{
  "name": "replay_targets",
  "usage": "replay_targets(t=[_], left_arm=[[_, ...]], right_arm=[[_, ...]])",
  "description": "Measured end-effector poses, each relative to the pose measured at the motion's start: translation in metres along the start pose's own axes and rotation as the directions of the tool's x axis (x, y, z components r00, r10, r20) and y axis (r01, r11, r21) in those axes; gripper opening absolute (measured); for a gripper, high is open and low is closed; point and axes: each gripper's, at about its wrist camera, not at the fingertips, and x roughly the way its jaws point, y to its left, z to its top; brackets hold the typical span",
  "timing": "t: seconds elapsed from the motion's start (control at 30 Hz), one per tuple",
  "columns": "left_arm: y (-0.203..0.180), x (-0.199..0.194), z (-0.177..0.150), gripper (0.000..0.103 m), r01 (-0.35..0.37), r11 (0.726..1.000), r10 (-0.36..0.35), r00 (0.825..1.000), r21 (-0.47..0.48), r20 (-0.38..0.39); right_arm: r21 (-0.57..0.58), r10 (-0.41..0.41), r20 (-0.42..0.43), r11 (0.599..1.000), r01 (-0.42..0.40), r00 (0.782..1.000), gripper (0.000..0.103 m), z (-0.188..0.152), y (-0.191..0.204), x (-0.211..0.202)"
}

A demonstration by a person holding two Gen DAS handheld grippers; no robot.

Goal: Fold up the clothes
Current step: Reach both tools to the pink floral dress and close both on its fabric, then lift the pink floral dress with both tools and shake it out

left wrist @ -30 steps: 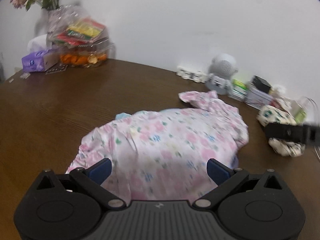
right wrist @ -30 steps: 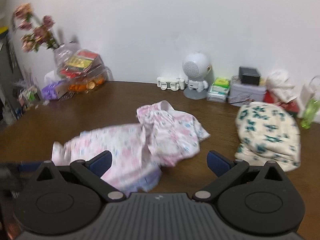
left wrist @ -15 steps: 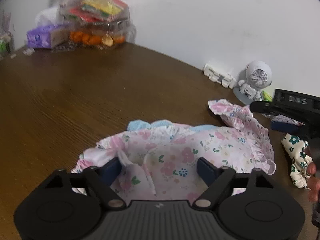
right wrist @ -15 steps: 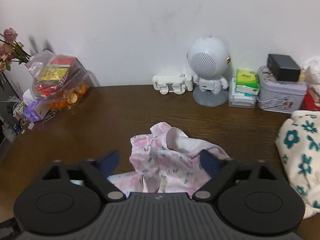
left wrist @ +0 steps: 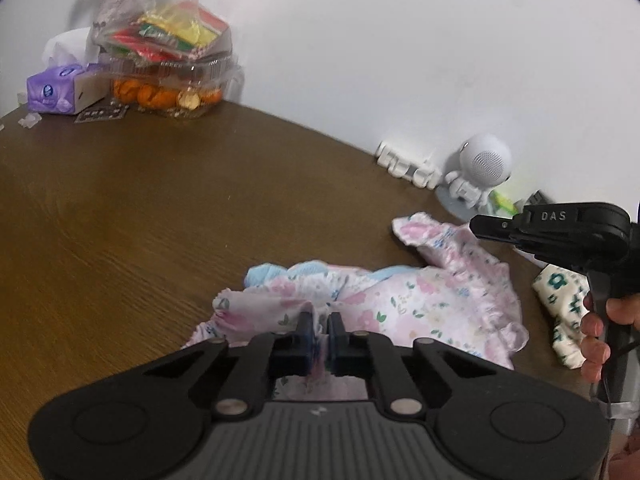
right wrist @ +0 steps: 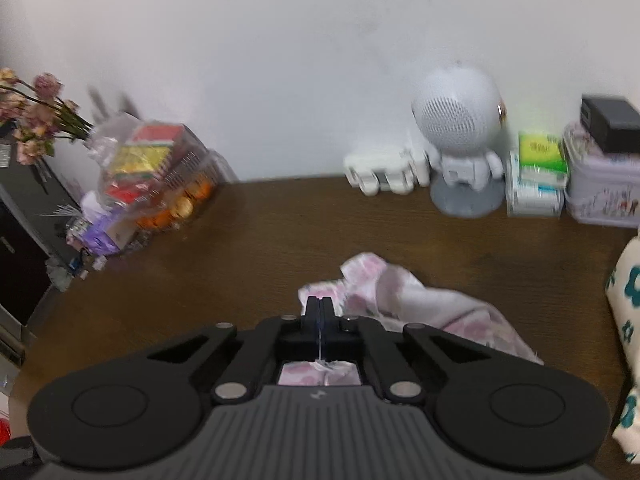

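A pink floral garment (left wrist: 436,296) with a blue lining lies crumpled on the brown table (left wrist: 140,216). My left gripper (left wrist: 319,330) is shut on a fold at its near left edge. My right gripper (right wrist: 319,312) is shut on the garment (right wrist: 404,300) at its far ruffled end. The right gripper's black body (left wrist: 560,236) shows in the left wrist view, above the garment's right side, held by a hand.
A cream garment with green flowers (right wrist: 628,320) lies at the right. A white robot speaker (right wrist: 460,136), a white power strip (right wrist: 384,176), boxes and a tin (right wrist: 600,184) line the back wall. A fruit container (left wrist: 168,88) and a tissue box (left wrist: 60,88) stand back left.
Both grippers were open above the garment. They came down and closed on the cloth, the left on the near edge and the right on the far ruffled end.
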Motion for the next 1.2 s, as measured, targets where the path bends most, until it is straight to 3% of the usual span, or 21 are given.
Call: replay_targets(t=[0.1,0.17,0.2,0.23,0.37,0.4,0.43,0.5,0.7,0.8,0.9,1.0,1.03,1.1,1.13,1.2], left_arm=[[-0.003,-0.008,0.0,0.005,0.008,1.0,-0.008,1.0,0.011,0.014],[-0.006,-0.011,-0.001,0.005,0.005,1.0,-0.005,1.0,0.026,0.017],[-0.007,-0.011,-0.002,0.005,0.004,0.999,-0.004,1.0,0.036,0.019],[-0.007,-0.01,-0.003,0.005,0.002,0.999,-0.002,1.0,0.04,0.018],[-0.004,-0.002,-0.003,0.005,0.014,0.999,-0.014,1.0,0.038,0.006],[-0.003,-0.002,-0.003,0.005,0.017,0.999,-0.017,1.0,0.04,0.008],[-0.003,-0.002,-0.003,0.005,0.02,0.999,-0.02,1.0,0.043,0.01],[-0.001,-0.001,-0.003,0.004,0.026,0.999,-0.026,1.0,0.047,0.013],[-0.002,-0.014,0.002,0.003,0.055,0.996,-0.059,0.997,0.063,0.051],[-0.014,-0.043,0.018,0.002,0.07,0.993,-0.082,0.988,0.094,0.129],[-0.028,-0.078,0.036,0.002,0.084,0.989,-0.11,0.97,0.125,0.217],[-0.039,-0.124,0.049,0.002,0.109,0.981,-0.155,0.936,0.159,0.316],[-0.04,-0.137,0.046,0.002,0.127,0.978,-0.177,0.929,0.167,0.326],[-0.04,-0.162,0.04,0.002,0.166,0.969,-0.221,0.915,0.182,0.338],[-0.04,-0.175,0.036,0.003,0.186,0.964,-0.242,0.907,0.19,0.343],[-0.038,-0.188,0.017,0.003,0.215,0.951,-0.278,0.91,0.223,0.307]], right_arm=[[-0.016,-0.027,0.006,1.0,0.027,1.0,0.002,0.001,-0.002,0.002],[-0.026,-0.044,0.011,0.999,0.044,0.999,0.033,0.002,-0.004,0.004],[-0.031,-0.053,0.013,0.998,0.053,0.999,0.079,0.003,-0.005,0.005],[-0.037,-0.062,0.016,0.997,0.062,0.998,0.091,0.003,-0.006,0.006],[-0.057,-0.097,0.026,0.994,0.098,0.995,0.078,0.005,-0.009,0.009],[-0.052,-0.082,0.044,0.995,0.084,0.996,0.065,0.007,-0.01,0.001],[-0.046,-0.062,0.066,0.997,0.065,0.996,0.038,0.01,-0.011,-0.01],[-0.034,-0.021,0.112,0.999,0.025,0.994,0.002,0.015,-0.013,-0.031],[-0.008,0.096,0.248,0.995,-0.097,0.964,0.001,0.029,-0.019,-0.094],[-0.002,0.152,0.315,0.987,-0.159,0.937,0.001,0.037,-0.022,-0.126],[-0.001,0.204,0.382,0.975,-0.22,0.902,0.001,0.044,-0.025,-0.157],[-0.038,0.225,0.479,0.971,-0.237,0.848,0.001,0.051,-0.036,-0.229],[-0.054,0.222,0.494,0.973,-0.225,0.841,0.001,0.046,-0.041,-0.253],[-0.085,0.21,0.513,0.977,-0.194,0.832,0.001,0.034,-0.052,-0.299],[-0.091,0.195,0.51,0.981,-0.173,0.838,0.001,0.022,-0.06,-0.319],[-0.091,0.184,0.491,0.983,-0.16,0.852,0.001,-0.006,-0.075,-0.349]])
